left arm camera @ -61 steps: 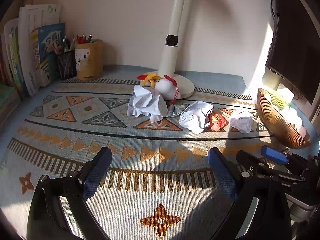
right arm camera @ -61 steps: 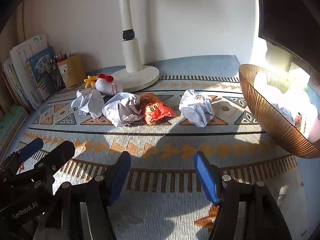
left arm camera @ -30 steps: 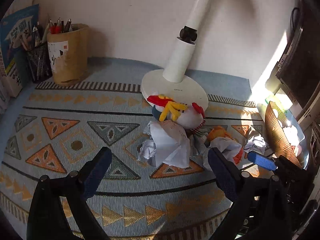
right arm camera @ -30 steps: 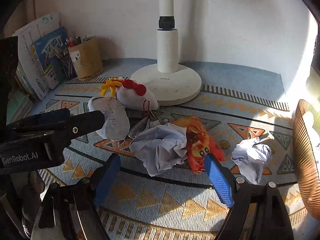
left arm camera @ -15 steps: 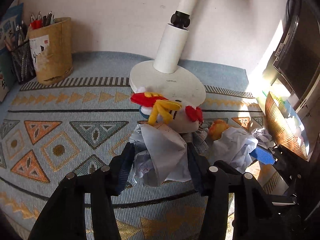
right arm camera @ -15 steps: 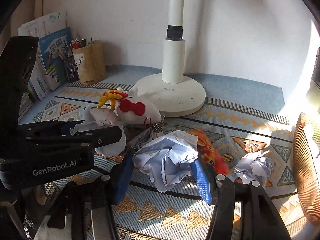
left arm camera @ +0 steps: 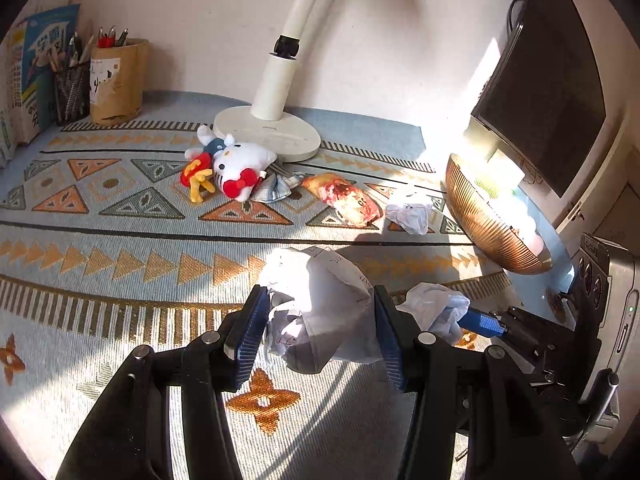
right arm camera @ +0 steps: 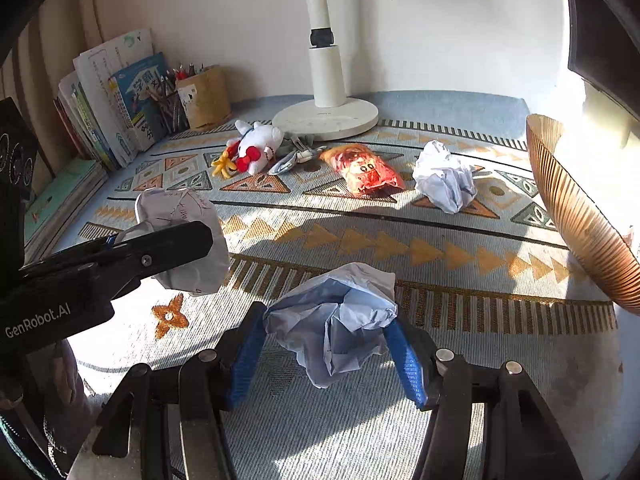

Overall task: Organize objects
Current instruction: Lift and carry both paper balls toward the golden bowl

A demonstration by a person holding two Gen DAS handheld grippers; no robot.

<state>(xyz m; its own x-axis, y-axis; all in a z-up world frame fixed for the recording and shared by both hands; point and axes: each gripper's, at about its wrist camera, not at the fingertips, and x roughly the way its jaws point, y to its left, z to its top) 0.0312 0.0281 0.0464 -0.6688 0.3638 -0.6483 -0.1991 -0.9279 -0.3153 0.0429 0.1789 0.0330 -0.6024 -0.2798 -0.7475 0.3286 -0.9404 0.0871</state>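
Note:
My left gripper (left arm camera: 318, 330) is shut on a crumpled white paper ball (left arm camera: 320, 312) and holds it above the patterned mat; it also shows in the right wrist view (right arm camera: 184, 240). My right gripper (right arm camera: 328, 344) is shut on a second crumpled paper ball (right arm camera: 336, 320), seen beside the left one in the left wrist view (left arm camera: 436, 308). A third paper ball (right arm camera: 444, 184) (left arm camera: 410, 216) lies on the mat near a copper ribbed bowl (right arm camera: 576, 216) (left arm camera: 484, 220). An orange snack packet (right arm camera: 364, 172) (left arm camera: 344, 198) and a white plush toy (right arm camera: 256, 148) (left arm camera: 236, 170) lie further back.
A white lamp base (right arm camera: 326, 118) stands at the back by the wall. A pen holder (right arm camera: 204, 96) and books (right arm camera: 116, 104) stand at the back left. A dark monitor (left arm camera: 548, 80) hangs over the bowl on the right. A small grey pouch (right arm camera: 288, 160) lies beside the plush.
Both grippers closed on their paper balls beside the plush and lamp, then lifted and pulled them back toward the mat's near side. The plush toy has tipped over.

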